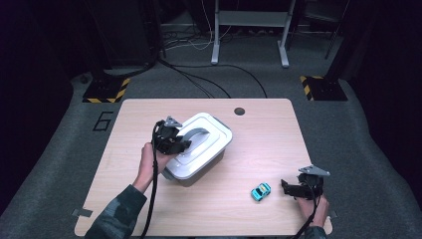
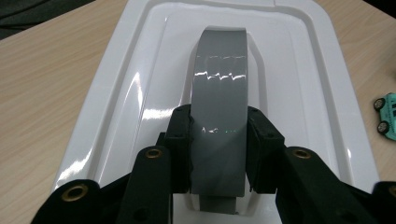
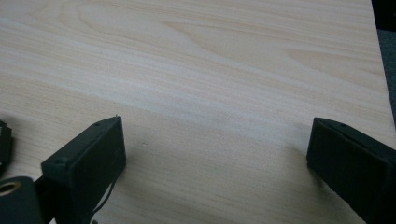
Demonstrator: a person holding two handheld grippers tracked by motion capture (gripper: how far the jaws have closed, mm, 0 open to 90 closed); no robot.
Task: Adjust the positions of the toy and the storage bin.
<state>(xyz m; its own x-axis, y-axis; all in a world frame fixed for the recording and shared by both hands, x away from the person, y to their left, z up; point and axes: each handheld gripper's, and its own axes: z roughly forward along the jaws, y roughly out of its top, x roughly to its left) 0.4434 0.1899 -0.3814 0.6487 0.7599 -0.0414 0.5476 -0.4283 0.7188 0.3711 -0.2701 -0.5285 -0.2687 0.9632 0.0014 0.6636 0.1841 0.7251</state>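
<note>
A white lidded box with a grey arched handle sits left of the table's middle. My left gripper is over its near end, and in the left gripper view its two black pads press on both sides of the grey handle. A small turquoise toy car stands on the wood to the right of the box, and its edge shows at the right of the left gripper view as the toy car. My right gripper rests low by the table's near right corner, just right of the car, jaws wide apart over bare wood.
The light wooden table has a dark round hole near its far edge. Grey carpet surrounds it, with cables, stand legs and yellow-black striped bases beyond the far side.
</note>
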